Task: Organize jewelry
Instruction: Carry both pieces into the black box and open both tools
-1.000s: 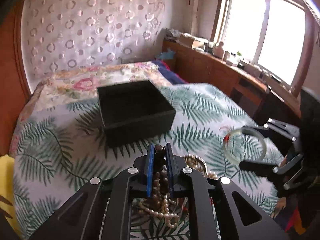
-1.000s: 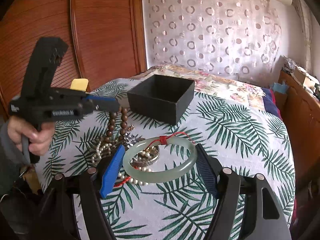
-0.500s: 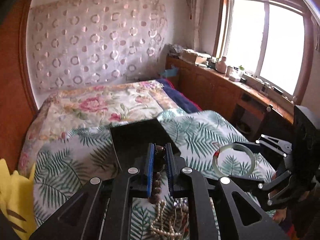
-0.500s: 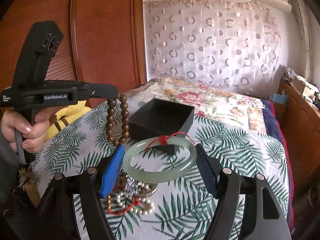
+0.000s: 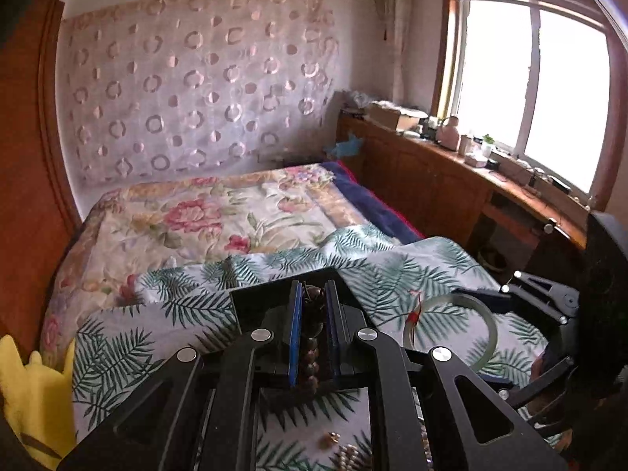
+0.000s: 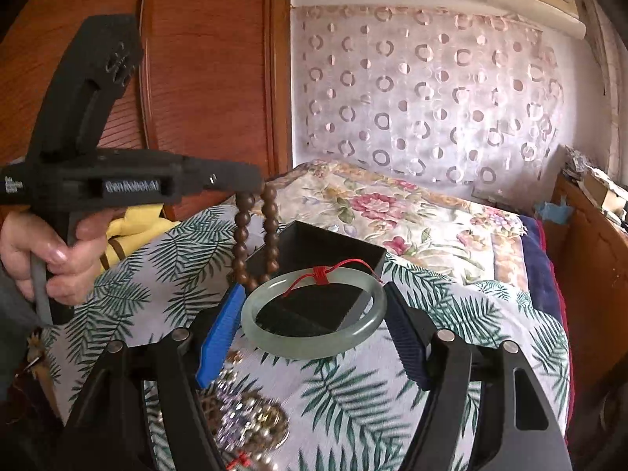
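My left gripper [image 5: 313, 294] is shut on a brown wooden bead bracelet [image 5: 312, 347], which hangs from it in the right wrist view [image 6: 255, 235] beside the near left corner of the open black box [image 6: 318, 251]. My right gripper [image 6: 312, 302] is shut on a pale green jade bangle [image 6: 312, 314] with a red thread, held level in the air in front of the box. The bangle also shows in the left wrist view [image 5: 451, 333]. The box is mostly hidden behind my left fingers [image 5: 294, 325] there.
A heap of pearls and metal jewelry [image 6: 251, 424] lies on the palm-leaf cloth [image 6: 392, 384] below my right gripper. A floral quilt [image 5: 204, 216] covers the bed behind the box. A yellow plush [image 5: 31, 392] sits at the left edge. A wooden cabinet [image 5: 451, 180] runs along the right.
Both grippers have risen from the jewelry heap and moved toward the box. The bead bracelet now hangs free of the heap, and the bangle is higher and closer to the box.
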A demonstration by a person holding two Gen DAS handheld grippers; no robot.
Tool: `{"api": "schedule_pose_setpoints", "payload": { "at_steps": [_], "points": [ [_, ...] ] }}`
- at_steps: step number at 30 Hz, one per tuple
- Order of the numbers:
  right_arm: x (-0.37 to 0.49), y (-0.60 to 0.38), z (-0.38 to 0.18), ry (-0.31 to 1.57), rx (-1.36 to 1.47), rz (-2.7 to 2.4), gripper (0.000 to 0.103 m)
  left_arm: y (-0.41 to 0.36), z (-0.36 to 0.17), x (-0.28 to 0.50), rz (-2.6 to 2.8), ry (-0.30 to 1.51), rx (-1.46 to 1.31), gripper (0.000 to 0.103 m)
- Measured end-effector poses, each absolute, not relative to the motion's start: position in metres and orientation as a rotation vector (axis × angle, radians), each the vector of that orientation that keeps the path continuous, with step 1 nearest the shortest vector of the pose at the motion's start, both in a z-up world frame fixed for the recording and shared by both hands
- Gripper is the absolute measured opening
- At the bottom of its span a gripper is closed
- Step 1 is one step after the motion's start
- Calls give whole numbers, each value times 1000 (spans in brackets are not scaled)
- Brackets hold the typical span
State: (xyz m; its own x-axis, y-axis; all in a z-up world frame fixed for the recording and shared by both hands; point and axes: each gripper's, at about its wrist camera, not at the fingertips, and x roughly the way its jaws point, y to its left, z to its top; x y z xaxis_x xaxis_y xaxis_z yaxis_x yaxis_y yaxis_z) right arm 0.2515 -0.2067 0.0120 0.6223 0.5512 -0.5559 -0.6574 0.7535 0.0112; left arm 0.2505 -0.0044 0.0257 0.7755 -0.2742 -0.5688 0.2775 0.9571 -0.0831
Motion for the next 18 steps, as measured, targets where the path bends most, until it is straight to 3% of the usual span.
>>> {"api": "schedule_pose_setpoints", "payload": {
  "at_steps": [11, 13, 17, 18],
  "points": [
    [287, -174, -11, 634, -237, 705, 74, 5, -14, 266, -228, 673, 42, 15],
    [292, -168, -15, 644, -248, 706, 74, 9, -17, 263, -226, 674, 36, 35],
    [302, -156, -23, 667, -272, 702, 74, 25, -20, 255, -206, 666, 15, 49],
    [304, -153, -26, 673, -276, 701, 74, 28, -21, 254, -199, 664, 12, 59]
  ]
}}
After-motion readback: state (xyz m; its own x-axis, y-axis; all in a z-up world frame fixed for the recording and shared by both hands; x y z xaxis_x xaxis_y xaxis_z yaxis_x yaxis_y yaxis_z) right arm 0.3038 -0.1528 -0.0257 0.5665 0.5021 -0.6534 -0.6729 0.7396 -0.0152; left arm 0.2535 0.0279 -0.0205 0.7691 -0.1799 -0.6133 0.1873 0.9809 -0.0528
